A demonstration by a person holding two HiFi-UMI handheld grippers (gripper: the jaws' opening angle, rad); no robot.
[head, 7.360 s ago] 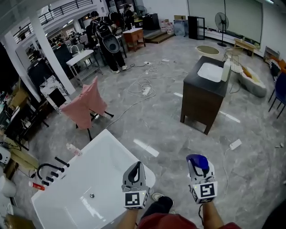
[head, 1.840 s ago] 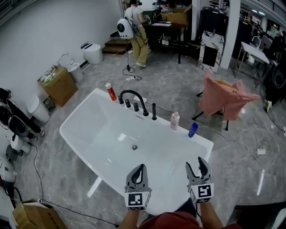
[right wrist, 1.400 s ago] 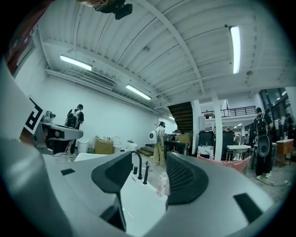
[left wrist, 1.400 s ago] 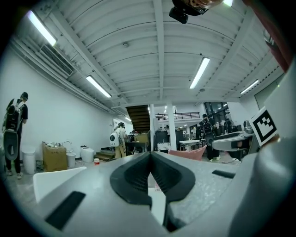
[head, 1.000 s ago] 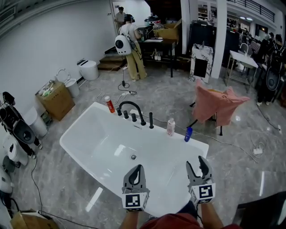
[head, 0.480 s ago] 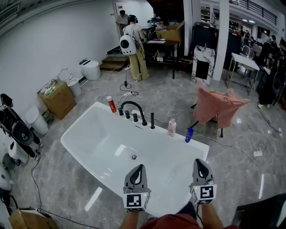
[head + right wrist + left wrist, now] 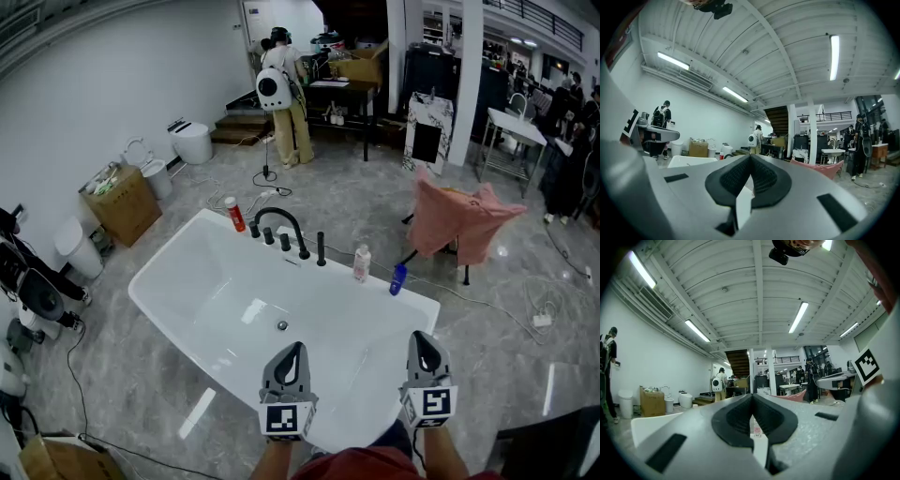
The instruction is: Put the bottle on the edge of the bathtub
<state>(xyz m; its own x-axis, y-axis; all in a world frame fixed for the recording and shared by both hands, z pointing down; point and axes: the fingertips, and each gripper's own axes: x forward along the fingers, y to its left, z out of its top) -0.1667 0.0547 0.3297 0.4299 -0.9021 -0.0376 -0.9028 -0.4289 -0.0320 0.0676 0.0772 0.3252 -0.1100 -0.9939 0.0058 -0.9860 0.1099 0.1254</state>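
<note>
Hiding part of the bathtub (image 7: 192, 281) rim, left claw (image 7: 289, 350) and right claw (image 7: 419, 338) sit closed, empty.

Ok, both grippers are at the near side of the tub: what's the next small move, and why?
Probably just draw both grippers away and stop. The blue bottle already stands on the far rim of the bathtub, beside the pink bottle, and the left gripper and right gripper are shut and empty.
</note>
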